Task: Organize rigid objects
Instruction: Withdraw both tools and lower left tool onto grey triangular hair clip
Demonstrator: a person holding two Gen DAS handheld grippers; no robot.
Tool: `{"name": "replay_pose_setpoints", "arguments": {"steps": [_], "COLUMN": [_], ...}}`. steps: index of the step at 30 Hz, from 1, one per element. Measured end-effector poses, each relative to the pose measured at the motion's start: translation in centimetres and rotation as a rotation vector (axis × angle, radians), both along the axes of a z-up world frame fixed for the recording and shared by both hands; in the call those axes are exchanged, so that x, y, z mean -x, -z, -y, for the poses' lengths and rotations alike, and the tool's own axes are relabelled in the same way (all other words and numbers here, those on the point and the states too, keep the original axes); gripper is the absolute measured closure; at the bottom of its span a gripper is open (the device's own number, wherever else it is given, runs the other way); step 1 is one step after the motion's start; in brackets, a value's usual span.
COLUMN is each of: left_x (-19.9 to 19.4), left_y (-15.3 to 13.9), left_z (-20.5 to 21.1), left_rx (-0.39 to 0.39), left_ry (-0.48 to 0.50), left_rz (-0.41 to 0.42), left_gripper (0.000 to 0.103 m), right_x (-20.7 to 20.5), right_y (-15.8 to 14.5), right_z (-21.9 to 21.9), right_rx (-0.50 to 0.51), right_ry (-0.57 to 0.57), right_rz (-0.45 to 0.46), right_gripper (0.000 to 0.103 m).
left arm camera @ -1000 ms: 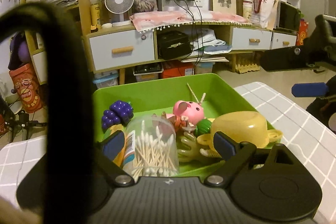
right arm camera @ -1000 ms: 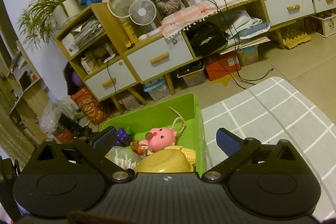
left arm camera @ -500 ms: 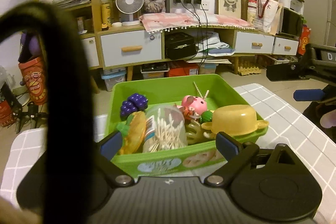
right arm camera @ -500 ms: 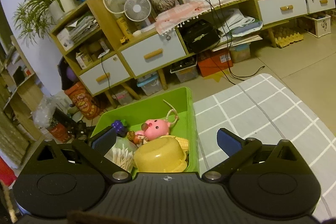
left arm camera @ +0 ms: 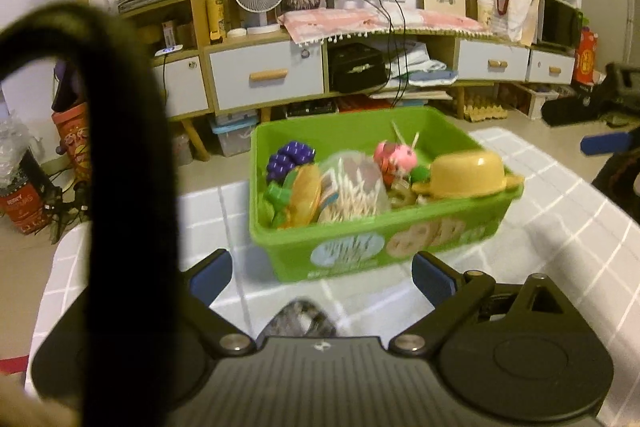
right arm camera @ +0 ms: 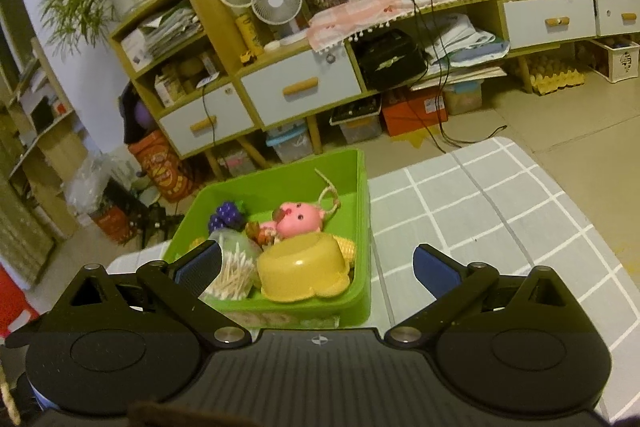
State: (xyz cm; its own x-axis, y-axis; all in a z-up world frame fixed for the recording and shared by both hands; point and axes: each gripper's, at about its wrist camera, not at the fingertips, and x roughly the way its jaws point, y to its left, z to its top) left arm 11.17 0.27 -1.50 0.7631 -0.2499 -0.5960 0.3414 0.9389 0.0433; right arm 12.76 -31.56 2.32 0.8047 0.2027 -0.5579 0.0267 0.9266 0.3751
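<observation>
The green bin (left arm camera: pixel 384 247) sits on the bench (left arm camera: pixel 560 227), which is covered with a white-and-grey checked cloth, and it is already crowded with the things being sorted. A yellow bowl (left arm camera: pixel 468 173) lies upside down at one end, probably so it caps the pile and takes less room. Beside it a clear tub of cotton swabs (left arm camera: pixel 352 193) lies tipped over against a pink pig toy (left arm camera: pixel 396 157) and a purple bunch of toy grapes (left arm camera: pixel 290 157); these hard pieces lean on one another and on the bin walls, which keeps them from rolling.

The left tool (left arm camera: pixel 322 277) is released: its blue pads stand wide, its jaws have just been opening further, and nothing sits between them, the bin lying just beyond. The right tool (right arm camera: pixel 318 269) is also spread wide and empty, hovering over the near end of the bin above the bowl and the swabs.

The bin's front carries a bluish round sticker and biscuit-like pictures, but blur makes any writing unreadable. I judge the sorting to be nearly complete.
</observation>
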Motion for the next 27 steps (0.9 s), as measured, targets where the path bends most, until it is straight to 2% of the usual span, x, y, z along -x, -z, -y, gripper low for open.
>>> {"name": "replay_pose_setpoints", "arguments": {"steps": [9, 16, 21, 26, 27], "left_x": [0.9, -0.1, -0.8, -0.7, -0.7], "left_y": [2.8, 4.9, 5.8, 6.5, 6.6], "left_z": [-0.5, -0.5, -0.3, 0.1, 0.2], "left_rx": [-0.075, -0.073, -0.024, -0.051, -0.058], "left_ry": [0.07, 0.037, 0.011, 0.022, 0.021], "left_rz": [-0.017, -0.044, -0.074, -0.071, -0.063], "left_gripper": [0.027, 0.027, 0.027, 0.028, 0.031], "right_x": [0.7, 0.7, 0.5, 0.4, 0.3], "right_y": [1.2, 2.2, 2.9, 3.2, 3.3], "right_z": [-0.5, -1.4, -2.9, -4.6, -4.9], "right_rx": [0.099, 0.143, 0.178, 0.181, 0.182], "right_ry": [-0.058, -0.076, -0.118, -0.171, -0.181], "right_rz": [-0.044, -0.079, -0.104, -0.115, -0.116], "right_gripper": [0.002, 0.002, 0.002, 0.002, 0.002]}}
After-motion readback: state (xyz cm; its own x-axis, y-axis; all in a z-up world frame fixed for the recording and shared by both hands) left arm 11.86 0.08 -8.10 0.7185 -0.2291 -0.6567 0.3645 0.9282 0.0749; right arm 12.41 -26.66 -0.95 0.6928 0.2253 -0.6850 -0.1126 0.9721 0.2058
